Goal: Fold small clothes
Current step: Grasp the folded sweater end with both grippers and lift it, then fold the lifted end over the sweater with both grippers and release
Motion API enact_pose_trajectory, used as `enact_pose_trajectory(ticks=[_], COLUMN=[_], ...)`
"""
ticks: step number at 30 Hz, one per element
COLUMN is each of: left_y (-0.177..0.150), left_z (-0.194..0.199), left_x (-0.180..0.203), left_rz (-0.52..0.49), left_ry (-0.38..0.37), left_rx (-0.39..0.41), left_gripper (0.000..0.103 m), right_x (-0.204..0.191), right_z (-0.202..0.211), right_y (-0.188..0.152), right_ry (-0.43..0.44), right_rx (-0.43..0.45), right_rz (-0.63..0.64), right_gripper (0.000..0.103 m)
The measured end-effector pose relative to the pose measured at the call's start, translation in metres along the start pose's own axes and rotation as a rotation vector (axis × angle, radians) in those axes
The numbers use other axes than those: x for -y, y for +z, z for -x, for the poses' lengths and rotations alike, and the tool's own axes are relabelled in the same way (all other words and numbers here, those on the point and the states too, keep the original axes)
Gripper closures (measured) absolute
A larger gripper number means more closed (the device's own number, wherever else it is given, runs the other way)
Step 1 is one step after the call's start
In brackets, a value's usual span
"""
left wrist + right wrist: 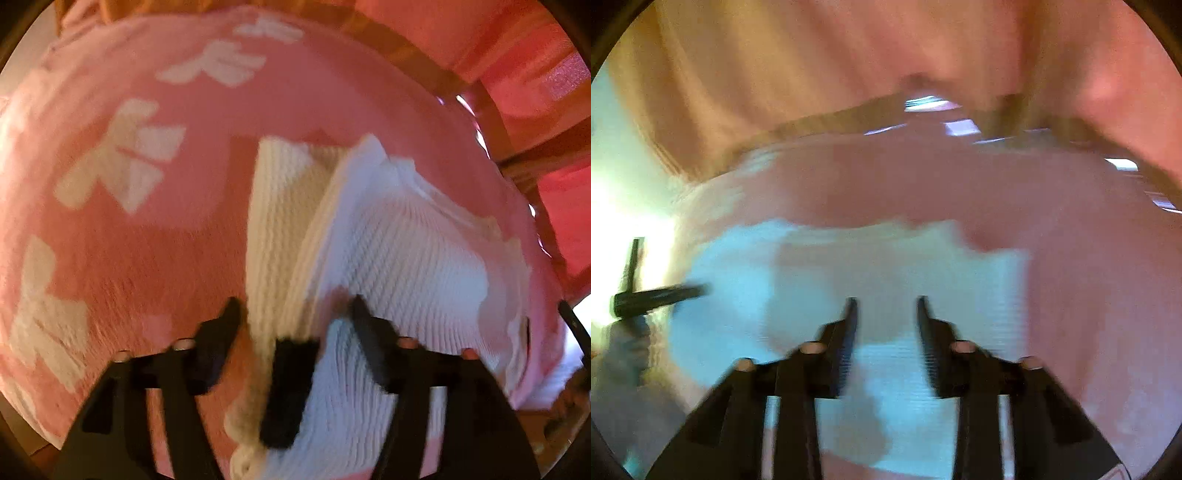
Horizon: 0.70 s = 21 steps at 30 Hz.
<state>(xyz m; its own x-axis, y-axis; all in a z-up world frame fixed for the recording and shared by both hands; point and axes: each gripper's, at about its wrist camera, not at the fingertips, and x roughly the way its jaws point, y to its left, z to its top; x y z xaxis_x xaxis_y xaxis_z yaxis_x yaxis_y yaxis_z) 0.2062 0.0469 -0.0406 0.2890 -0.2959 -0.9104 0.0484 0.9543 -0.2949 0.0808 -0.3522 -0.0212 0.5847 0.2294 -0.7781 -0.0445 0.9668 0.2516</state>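
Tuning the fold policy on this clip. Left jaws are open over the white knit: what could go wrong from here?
1. The left gripper straddles a loose fold edge of the white knit garment. Closing there may pinch several layers, or the pink bow-print cloth beneath, and drag the fold askew.
2. The right wrist view is motion-smeared, so the right gripper is hard to aim at the garment.

A pink cloth with pale bow shapes (pixel 122 158) is spread across the frame. A wooden frame (pixel 417 62) is seen at the upper right. Bright light (pixel 613 206) is seen at the left edge.
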Motion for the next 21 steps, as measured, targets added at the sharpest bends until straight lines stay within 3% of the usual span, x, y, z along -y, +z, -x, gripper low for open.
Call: enact_pose_trajectory(ticks=[2,5,6,8,10,12,16,21], left_y=[0.004,0.001,0.001,0.004,0.006,0.007,0.002,-0.008], left_z=[-0.01,-0.018,-0.019,-0.017,-0.01,0.002,0.05,0.084], left_x=[0.001,0.006,0.006,0.009,0.01,0.015,0.053,0.137], left_rz=[0.012,0.045,0.041,0.075,0.102,0.1,0.046,-0.083], left_ry=[-0.018,-0.029,-0.033,-0.099,-0.145,-0.19,-0.378,-0.487], left_rx=[-0.019,-0.03,-0.029,-0.033,-0.02,0.01,0.087,0.109], left_gripper=[0.037,0.039,0.045,0.074,0.081,0.083,0.084,0.084], right_x=[-0.031,-0.066,-0.071,-0.09,-0.089,-0.082,-0.076,-0.07], right_z=[-0.034,-0.084,-0.094,-0.115,-0.128,-0.136,-0.146,-0.148], right_y=[0.003,0.0,-0.003,-0.004,-0.007,-0.001,0.003,0.006], right_ry=[0.085,0.08,0.082,0.067,0.034,0.048,0.089,0.124], right_rx=[-0.093,-0.206,-0.227,-0.25,-0.281,-0.292,-0.307,-0.304], right_rz=[0.051,0.134,0.143,0.174,0.177,0.155,0.088,0.06], right_gripper=[0.103,0.103,0.103,0.103,0.103,0.103,0.103,0.103])
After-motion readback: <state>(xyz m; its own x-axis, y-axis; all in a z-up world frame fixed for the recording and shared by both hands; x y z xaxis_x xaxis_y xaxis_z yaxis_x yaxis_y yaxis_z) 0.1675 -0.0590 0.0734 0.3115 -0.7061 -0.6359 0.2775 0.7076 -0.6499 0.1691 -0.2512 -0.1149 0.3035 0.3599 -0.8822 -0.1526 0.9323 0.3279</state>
